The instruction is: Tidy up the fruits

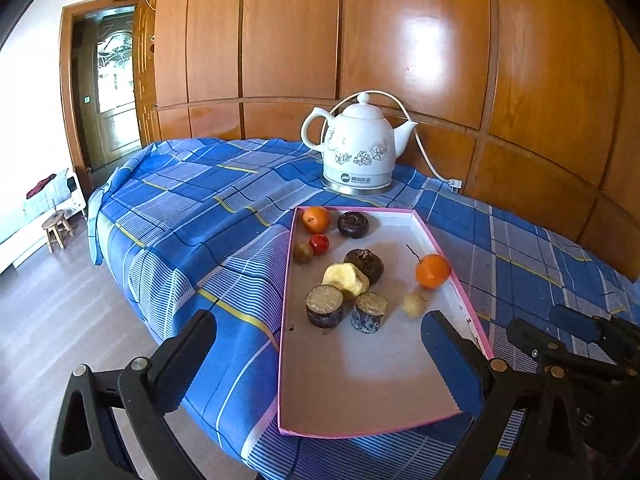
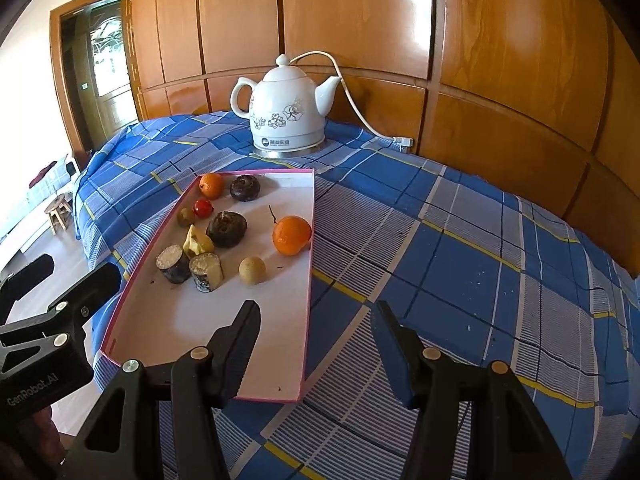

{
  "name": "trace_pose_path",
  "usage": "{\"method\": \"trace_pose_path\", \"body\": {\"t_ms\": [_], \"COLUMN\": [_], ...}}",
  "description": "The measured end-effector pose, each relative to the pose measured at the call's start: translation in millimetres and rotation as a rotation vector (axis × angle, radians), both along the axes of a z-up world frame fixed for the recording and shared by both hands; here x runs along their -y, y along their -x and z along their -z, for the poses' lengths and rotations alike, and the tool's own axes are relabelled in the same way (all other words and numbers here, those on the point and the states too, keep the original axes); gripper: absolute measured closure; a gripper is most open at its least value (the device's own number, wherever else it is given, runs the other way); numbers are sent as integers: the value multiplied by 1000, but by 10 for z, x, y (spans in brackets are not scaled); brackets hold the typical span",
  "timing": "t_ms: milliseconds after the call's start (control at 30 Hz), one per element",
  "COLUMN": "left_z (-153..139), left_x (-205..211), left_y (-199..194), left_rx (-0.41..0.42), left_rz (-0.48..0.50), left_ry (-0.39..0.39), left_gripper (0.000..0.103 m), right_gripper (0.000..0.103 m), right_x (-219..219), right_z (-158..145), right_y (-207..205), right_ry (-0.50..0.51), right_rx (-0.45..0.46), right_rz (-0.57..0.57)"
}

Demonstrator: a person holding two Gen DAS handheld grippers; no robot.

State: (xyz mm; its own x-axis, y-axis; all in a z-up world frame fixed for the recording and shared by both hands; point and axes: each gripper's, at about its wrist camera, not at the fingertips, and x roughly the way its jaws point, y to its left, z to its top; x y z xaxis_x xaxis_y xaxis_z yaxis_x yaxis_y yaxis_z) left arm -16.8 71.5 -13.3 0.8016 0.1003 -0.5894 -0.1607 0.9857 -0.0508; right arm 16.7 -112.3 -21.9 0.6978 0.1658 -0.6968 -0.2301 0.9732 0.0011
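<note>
A pink-rimmed white tray (image 1: 460,286) (image 2: 310,240) lies on the blue checked cloth and holds several fruits. Among them are an orange with a stem (image 1: 432,271) (image 2: 291,235), a second orange (image 1: 316,219) (image 2: 211,185), two dark round fruits (image 1: 353,224) (image 2: 226,229), a small red fruit (image 1: 319,243) (image 2: 203,208), two dark cut cylinders (image 1: 324,305) (image 2: 173,263), a yellow cut piece (image 1: 346,278) (image 2: 197,240) and a small tan fruit (image 1: 413,304) (image 2: 252,270). My left gripper (image 1: 320,332) is open and empty over the tray's near end. My right gripper (image 2: 316,312) is open and empty at the tray's right near corner.
A white floral electric kettle (image 1: 358,148) (image 2: 286,114) stands behind the tray with its cord running to the wooden panelled wall (image 1: 520,80). The table's left edge drops to the floor, where a small wooden stool (image 1: 58,230) stands. A door (image 1: 110,92) is at far left.
</note>
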Motion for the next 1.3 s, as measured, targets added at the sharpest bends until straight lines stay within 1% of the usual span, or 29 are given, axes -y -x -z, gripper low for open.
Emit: {"method": "trace_pose_path", "body": {"t_ms": [200,1300], "left_z": [2,-29], "left_x": [-24,-22], "left_y": [0,2], "left_rx": [-1,0], "left_rz": [-8,-4], "left_ry": [10,6], "left_gripper": [0,0], "right_gripper": [45,45], "right_x": [-6,-61], "right_z": [-3,-10], "right_y": [6,12], "right_ry": [1,9], "right_rx": [2,3], "right_rz": [-2,-25]}}
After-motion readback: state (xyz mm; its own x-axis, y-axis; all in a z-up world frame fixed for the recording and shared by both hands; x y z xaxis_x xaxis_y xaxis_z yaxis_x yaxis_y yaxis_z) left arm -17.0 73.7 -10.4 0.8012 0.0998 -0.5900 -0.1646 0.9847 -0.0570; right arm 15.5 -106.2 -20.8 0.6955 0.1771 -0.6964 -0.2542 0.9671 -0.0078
